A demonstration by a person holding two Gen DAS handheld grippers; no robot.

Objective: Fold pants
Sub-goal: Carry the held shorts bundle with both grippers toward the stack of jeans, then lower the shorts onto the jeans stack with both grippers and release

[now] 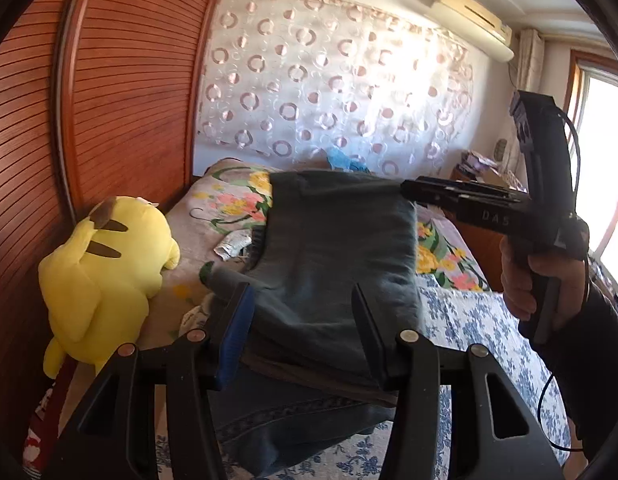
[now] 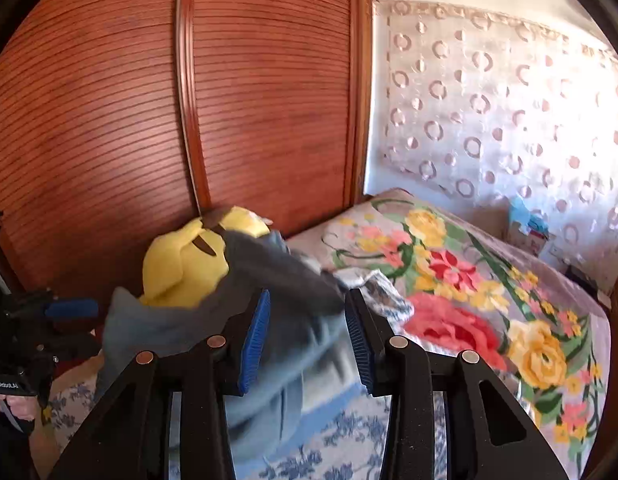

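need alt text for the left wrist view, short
Dark grey-blue pants are draped in the gap of the left tongs, whose jaws stand apart, over a bed with floral bedding. The right tongs, held in a hand, reach the pants' far right corner. A yellow plush toy sits at left by a wooden wardrobe.

A yellow plush toy with brown-tipped ears (image 1: 105, 264) is seen at lower left, against a slatted reddish-brown wooden wardrobe (image 1: 121, 80). A floral-print bedspread (image 2: 469, 280) is located at right. A cream wall-mounted air conditioner (image 1: 473, 16) is positioned upper right.
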